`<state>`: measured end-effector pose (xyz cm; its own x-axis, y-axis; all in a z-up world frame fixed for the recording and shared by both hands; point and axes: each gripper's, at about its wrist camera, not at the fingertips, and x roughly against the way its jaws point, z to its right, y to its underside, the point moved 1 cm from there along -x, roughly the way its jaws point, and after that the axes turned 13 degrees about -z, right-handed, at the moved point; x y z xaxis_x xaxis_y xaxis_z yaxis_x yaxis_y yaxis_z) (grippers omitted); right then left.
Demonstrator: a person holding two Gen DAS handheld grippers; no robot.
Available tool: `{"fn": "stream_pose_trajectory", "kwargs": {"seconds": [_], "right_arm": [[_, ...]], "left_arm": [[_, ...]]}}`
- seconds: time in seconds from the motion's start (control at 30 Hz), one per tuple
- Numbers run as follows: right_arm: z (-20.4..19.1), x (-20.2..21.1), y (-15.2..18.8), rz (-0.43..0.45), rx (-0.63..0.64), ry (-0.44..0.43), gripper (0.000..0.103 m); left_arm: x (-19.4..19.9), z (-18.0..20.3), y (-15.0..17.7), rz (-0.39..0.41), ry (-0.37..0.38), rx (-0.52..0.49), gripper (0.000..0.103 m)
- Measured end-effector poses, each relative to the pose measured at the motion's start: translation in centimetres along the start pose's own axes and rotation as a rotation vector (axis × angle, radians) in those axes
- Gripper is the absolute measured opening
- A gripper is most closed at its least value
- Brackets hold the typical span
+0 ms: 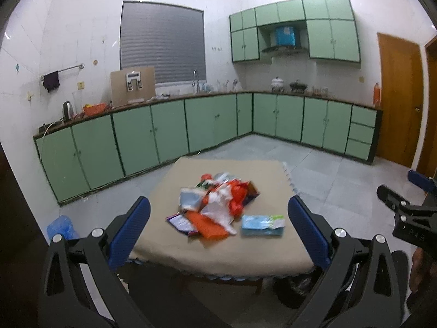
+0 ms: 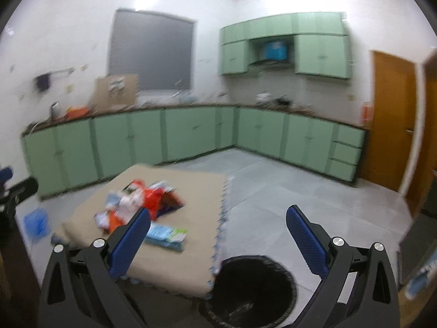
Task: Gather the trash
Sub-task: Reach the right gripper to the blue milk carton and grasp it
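In a green-cabineted kitchen, two hand-held tools are hovering over a low tabletop point(image 1: 164, 246) draped in a beige cloth, neither one gripping anything.

At far left on the floor, a blue plastic item point(image 1: 59, 228) is lying beside the tabletop, too blurred to identify. The left tool point(image 1: 218, 218) is spreading its blue-padded jaws wide, framing a heap of trash point(image 1: 218, 205) that is sitting near the middle of the tabletop: white wrappers, orange plastic and a purple packet, jumbled together. The heap is lying dead ahead of this tool and well apart from it.

Just right of the heap, a pale blue-and-green packet point(image 1: 262, 225) is resting flat and apart from the pile, its long axis running across the left tool's line of approach, roughly parallel to the near edge of the tabletop.

The right tool point(image 2: 218, 235) is also gaping wide, hanging off the right side of the tabletop. From its camera the heap and packet are falling to the left, partly behind its left jaw, while a black bin point(image 2: 254, 292) lined with a dark bag is standing on the floor directly below it, touching the tabletop's corner.

By these positions the left tool is looking better placed for the first pick, with the bin waiting on the right.
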<state>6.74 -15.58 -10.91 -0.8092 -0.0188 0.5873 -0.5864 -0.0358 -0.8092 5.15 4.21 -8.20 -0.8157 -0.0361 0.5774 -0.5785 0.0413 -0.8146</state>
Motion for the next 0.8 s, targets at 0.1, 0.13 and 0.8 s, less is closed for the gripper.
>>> {"fn": "stream_pose_trajectory", "kwargs": {"seconds": [0.1,0.13,0.8], "right_arm": [[-0.9,-3.6,0.3,-0.051,0.062,-0.101,0.097],[-1.2,-5.2,0.3,-0.074,0.086,-0.14,0.097],[-2.8,-25.5,1.8,-0.235,0.34,-0.417,0.095]], "left_arm": [[-2.1,-1.4,0.2,-0.026,-0.011,0.034,0.098],[-2.9,-1.9,0.5,-0.03,-0.014,0.048,0.098],[-17.6,-1.1,0.3,-0.038,-0.065,0.039,0.098]]}}
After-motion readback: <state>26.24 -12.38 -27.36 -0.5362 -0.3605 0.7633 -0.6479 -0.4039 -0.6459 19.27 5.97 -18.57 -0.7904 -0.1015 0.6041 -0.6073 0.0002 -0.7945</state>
